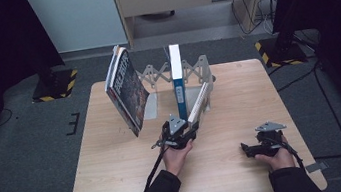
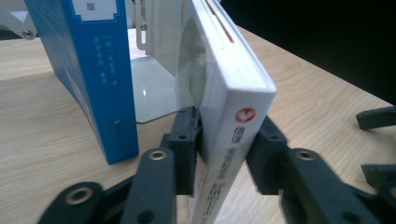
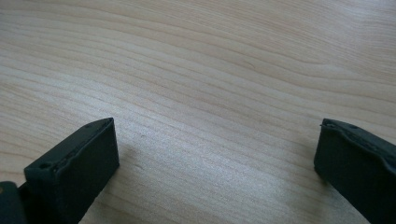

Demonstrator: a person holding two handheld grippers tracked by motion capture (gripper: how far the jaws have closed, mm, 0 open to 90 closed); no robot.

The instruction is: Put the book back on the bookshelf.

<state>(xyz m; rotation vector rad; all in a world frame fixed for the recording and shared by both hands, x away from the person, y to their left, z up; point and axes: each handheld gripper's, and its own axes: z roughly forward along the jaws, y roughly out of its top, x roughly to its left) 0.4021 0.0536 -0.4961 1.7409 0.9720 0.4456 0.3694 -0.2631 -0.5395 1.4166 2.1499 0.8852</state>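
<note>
The left gripper (image 2: 224,158) has its two black fingers (image 2: 187,140) on both sides of the white book's (image 2: 233,98) spine. One touches it; I cannot tell if they squeeze. The book leans in the metal book stand (image 1: 195,70), at twelve o'clock from the hand, just beside the blue book (image 2: 88,70). It looks like the placing step. Next, I think, comes letting go and backing out toward six o'clock, where the table (image 1: 120,184) is bare. The right gripper (image 3: 215,154) rests wide open at four o'clock, far from edges.
</note>
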